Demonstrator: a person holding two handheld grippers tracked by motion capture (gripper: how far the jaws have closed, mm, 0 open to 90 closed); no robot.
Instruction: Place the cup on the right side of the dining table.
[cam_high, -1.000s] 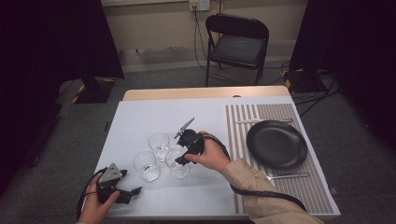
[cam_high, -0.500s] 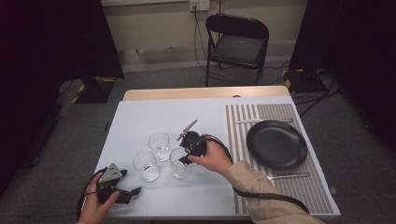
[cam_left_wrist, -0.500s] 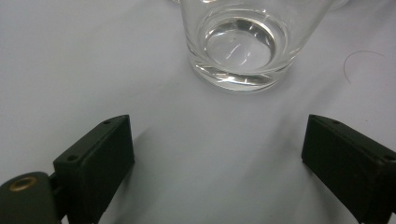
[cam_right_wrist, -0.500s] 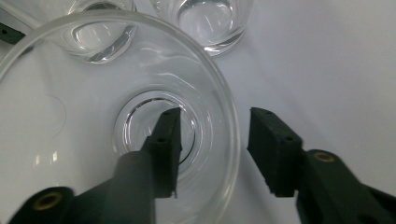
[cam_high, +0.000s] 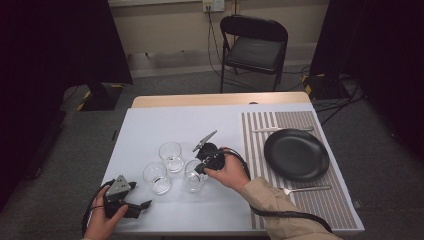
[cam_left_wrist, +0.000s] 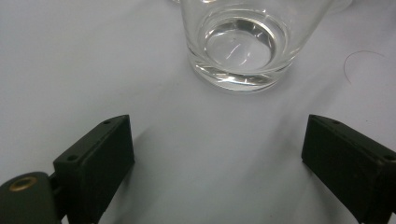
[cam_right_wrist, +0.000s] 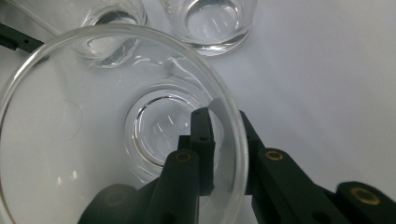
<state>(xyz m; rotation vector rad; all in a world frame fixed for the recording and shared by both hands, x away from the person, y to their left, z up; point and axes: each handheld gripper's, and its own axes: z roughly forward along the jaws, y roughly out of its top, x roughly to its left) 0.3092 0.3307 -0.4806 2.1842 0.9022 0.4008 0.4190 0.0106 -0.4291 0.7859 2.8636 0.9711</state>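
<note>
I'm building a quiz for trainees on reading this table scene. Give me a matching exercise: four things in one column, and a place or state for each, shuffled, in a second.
Things
1. black plate
2. right gripper
3. left gripper
4. folding chair

Places or states
A. jaws wide apart over bare table, a glass ahead
B. on the floor beyond the table's far edge
C. on the striped placemat
D. jaws pinching a glass's wall, one inside and one outside

Pairs: 1-C, 2-D, 3-A, 4-B
</note>
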